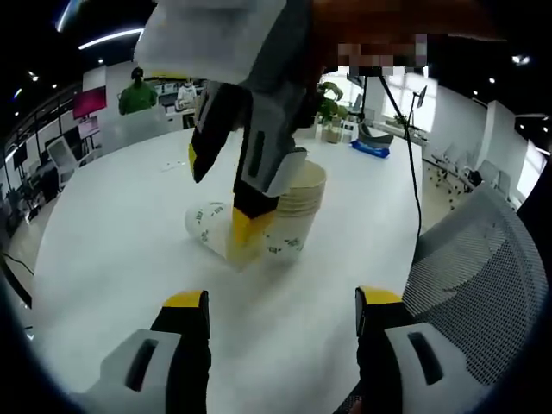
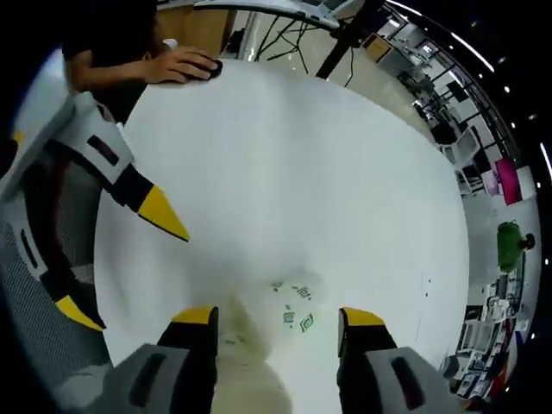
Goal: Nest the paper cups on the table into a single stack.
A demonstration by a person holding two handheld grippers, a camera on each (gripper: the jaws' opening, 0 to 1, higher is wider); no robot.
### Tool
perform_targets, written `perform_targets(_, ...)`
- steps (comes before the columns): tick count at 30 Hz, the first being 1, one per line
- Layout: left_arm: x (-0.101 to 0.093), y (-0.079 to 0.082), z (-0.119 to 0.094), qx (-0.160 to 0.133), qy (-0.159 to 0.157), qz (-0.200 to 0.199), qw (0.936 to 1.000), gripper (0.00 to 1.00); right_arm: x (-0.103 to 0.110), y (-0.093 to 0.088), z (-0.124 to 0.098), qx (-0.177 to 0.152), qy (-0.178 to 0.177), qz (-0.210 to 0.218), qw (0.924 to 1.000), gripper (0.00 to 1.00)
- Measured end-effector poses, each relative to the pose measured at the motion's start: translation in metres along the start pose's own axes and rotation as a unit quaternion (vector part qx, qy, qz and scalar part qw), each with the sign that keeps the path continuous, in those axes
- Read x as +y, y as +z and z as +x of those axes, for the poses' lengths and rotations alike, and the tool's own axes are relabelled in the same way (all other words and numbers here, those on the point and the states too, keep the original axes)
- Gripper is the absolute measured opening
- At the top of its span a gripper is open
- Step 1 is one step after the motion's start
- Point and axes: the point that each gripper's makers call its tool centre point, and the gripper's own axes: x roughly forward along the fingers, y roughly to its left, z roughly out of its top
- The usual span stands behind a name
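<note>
A stack of white paper cups (image 1: 302, 200) with green logos stands on the round white table (image 1: 112, 250), its layered rims on top. A single cup (image 1: 205, 222) lies on its side just left of the stack. My right gripper (image 1: 222, 203) comes down from above with its jaws apart, one yellow tip low in front of the cups and the other raised to the left. In the right gripper view a cup (image 2: 289, 321) lies between the open jaws of that gripper (image 2: 276, 316). My left gripper (image 1: 282, 300) is open, short of the cups, with nothing in it.
A grey mesh office chair (image 1: 474, 259) stands against the table's right edge. A blue packet (image 1: 371, 148) and a plant (image 1: 328, 108) are at the far side. A person's hand (image 2: 177, 65) rests on the table's far edge (image 2: 345, 155). The left gripper (image 2: 122, 267) enters from the left.
</note>
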Motion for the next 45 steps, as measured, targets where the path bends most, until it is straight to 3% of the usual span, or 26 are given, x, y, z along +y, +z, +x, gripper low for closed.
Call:
perform_targets(5, 0.002, 0.0, 0.0, -0.001, 0.003, -0.003, 1.0, 0.67, -0.005, 0.0, 0.013, 0.01, 0.005, -0.004, 0.9999, 0.57)
perform_targets(8, 0.003, 0.0, -0.001, -0.002, 0.005, -0.005, 1.0, 0.67, -0.014, 0.009, 0.014, -0.015, -0.006, 0.003, 0.9999, 0.56)
perform_targets(14, 0.003, 0.001, -0.003, -0.004, 0.007, -0.009, 0.9999, 0.67, -0.009, 0.006, 0.012, -0.009, 0.013, -0.003, 0.9999, 0.54)
perform_targets(23, 0.001, 0.0, -0.001, 0.001, 0.003, -0.006, 1.0, 0.67, -0.013, -0.004, 0.01, -0.011, 0.014, -0.003, 0.9998, 0.53)
perform_targets(32, 0.008, 0.0, -0.004, 0.002, 0.016, -0.018, 0.9997, 0.66, -0.024, -0.001, -0.018, -0.065, 0.019, 0.051, 0.9964, 0.52)
perform_targets(36, 0.025, -0.001, -0.003, 0.001, 0.041, -0.056, 0.9976, 0.65, -0.03, 0.002, -0.035, -0.118, 0.012, 0.103, 0.9876, 0.52)
perform_targets(38, 0.034, -0.001, -0.001, 0.003, 0.055, -0.061, 0.9966, 0.65, -0.032, 0.004, -0.057, -0.16, 0.01, 0.143, 0.9766, 0.54)
perform_targets(41, 0.05, 0.001, 0.006, 0.006, 0.072, -0.066, 0.9952, 0.65, -0.034, -0.004, -0.073, -0.194, -0.001, 0.177, 0.9649, 0.56)
perform_targets(45, 0.07, 0.01, 0.016, -0.003, 0.096, -0.092, 0.991, 0.64, -0.024, -0.021, -0.09, -0.236, -0.006, 0.231, 0.944, 0.66)
